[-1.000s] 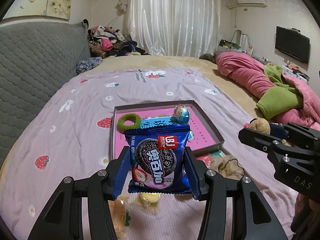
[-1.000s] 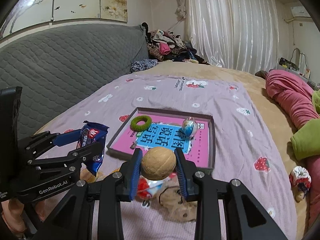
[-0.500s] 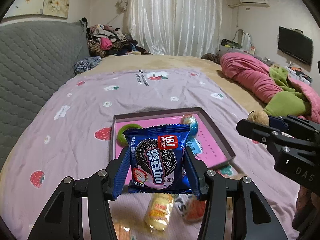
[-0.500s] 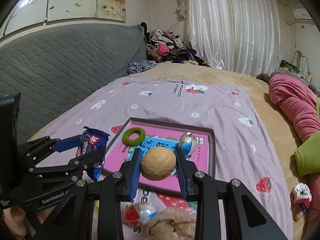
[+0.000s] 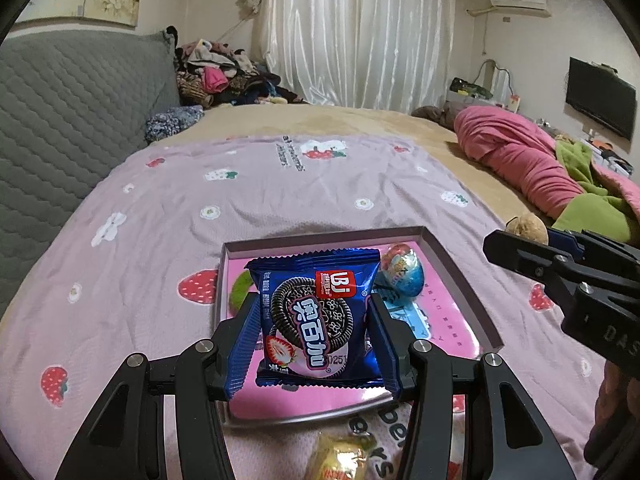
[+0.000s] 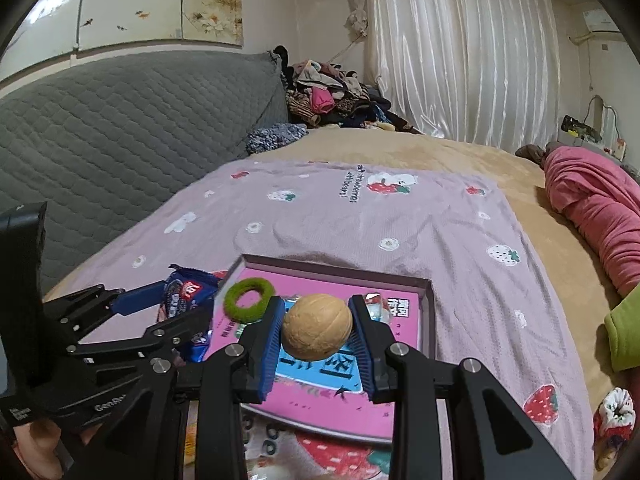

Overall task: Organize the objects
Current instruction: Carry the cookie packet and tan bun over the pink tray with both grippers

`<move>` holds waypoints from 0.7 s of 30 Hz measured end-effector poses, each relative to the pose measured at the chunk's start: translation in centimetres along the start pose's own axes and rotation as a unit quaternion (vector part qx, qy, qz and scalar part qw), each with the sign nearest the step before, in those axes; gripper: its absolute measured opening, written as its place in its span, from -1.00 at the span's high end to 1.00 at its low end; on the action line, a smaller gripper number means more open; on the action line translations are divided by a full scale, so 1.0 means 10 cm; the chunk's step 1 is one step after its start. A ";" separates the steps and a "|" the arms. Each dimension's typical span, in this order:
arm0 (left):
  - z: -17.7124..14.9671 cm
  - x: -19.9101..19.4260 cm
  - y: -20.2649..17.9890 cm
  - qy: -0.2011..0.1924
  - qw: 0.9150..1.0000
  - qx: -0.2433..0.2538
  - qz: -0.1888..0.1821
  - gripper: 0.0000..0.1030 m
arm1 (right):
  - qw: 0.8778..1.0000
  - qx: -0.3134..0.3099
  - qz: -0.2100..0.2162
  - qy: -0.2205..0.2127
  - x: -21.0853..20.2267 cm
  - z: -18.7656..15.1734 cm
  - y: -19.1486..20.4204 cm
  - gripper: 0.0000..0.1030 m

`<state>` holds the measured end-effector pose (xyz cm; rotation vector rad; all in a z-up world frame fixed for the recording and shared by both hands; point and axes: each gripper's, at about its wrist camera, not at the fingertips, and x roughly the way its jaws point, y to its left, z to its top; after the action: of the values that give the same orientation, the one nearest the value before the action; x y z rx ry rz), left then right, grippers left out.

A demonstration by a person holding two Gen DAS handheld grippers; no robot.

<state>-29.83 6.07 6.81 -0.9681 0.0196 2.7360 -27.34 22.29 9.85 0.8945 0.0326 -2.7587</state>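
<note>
Left wrist view: my left hand-held gripper [image 5: 316, 340] clamps the cookie packet [image 5: 314, 320] above the tray [image 5: 460, 276]; at 3 o'clock, my right hand-held gripper [image 6: 318, 330] pinches the ball [image 6: 318, 327], both ready to drop in.

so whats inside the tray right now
In the tray: a green ring and a blue foil egg on the pink liner. The walnut and cookie pack are held above it, hiding part of the floor.

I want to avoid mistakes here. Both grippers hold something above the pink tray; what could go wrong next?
The round walnut may roll once released and knock the foil egg. The cookie packet could land on the green ring, hiding it. The two grippers are close and may bump over the tray.
</note>
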 end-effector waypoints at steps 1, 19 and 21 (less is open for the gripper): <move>0.00 0.02 0.00 0.000 1.000 0.000 0.002 -0.05 | 1.000 -0.002 -0.002 0.001 0.05 0.00 -0.03 0.35; -0.27 0.82 0.11 0.050 0.999 -0.017 -0.008 -0.05 | 0.996 -0.001 -0.033 0.080 0.82 -0.38 -0.43 0.35; -0.31 0.89 0.11 0.057 0.998 -0.014 -0.002 -0.05 | 0.996 0.001 -0.033 0.088 0.91 -0.42 -0.48 0.35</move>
<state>-34.84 6.68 -1.23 -1.1286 -0.0020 2.6820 -33.19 25.31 0.89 1.1556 0.0913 -2.7302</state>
